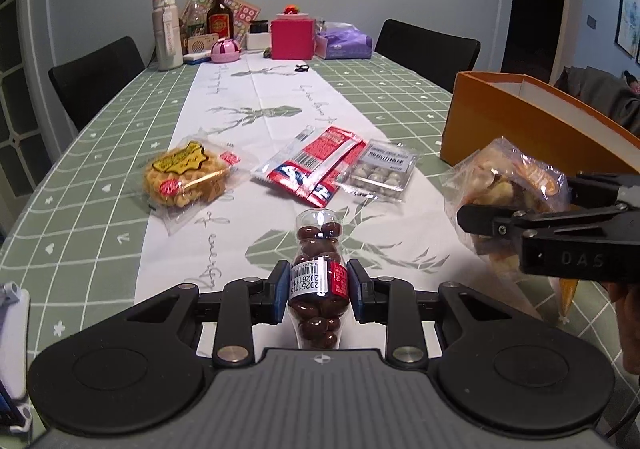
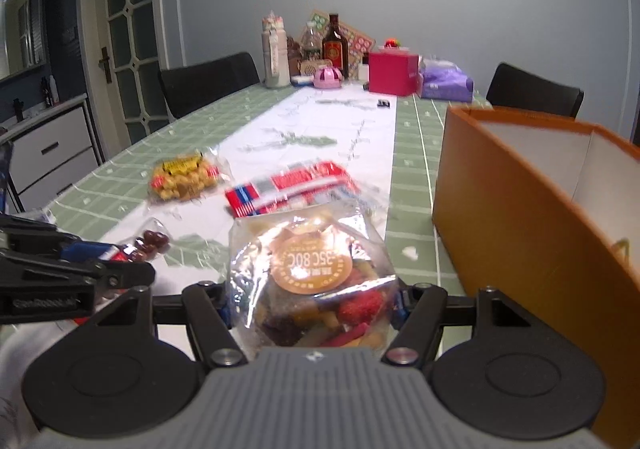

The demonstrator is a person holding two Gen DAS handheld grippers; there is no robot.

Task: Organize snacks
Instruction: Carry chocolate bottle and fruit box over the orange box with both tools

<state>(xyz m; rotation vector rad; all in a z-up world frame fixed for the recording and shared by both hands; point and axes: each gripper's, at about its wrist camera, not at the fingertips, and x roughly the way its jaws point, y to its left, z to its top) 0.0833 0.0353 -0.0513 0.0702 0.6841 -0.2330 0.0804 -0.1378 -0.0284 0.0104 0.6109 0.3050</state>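
Note:
My left gripper [image 1: 319, 285] is shut on a small clear bottle of chocolate beans [image 1: 319, 249], its blue pads pressing the labelled waist. My right gripper [image 2: 312, 305] is shut on a clear bag of mixed dried fruit [image 2: 310, 277] with a round orange label; the same bag [image 1: 504, 185] shows at the right in the left wrist view. On the table runner lie a bagged yellow waffle snack [image 1: 188, 173], red and white packets [image 1: 316, 165] and a clear tray of round sweets [image 1: 380, 173]. An open orange box [image 2: 520, 217] stands at the right.
The green checked table [image 1: 100, 153] has black chairs [image 1: 96, 77] on both sides. At its far end stand bottles [image 1: 219, 15], a pink box [image 1: 291, 38], a purple pack [image 1: 344, 43] and a tumbler [image 1: 165, 35]. A white cabinet [image 2: 48, 153] and a door are at the left.

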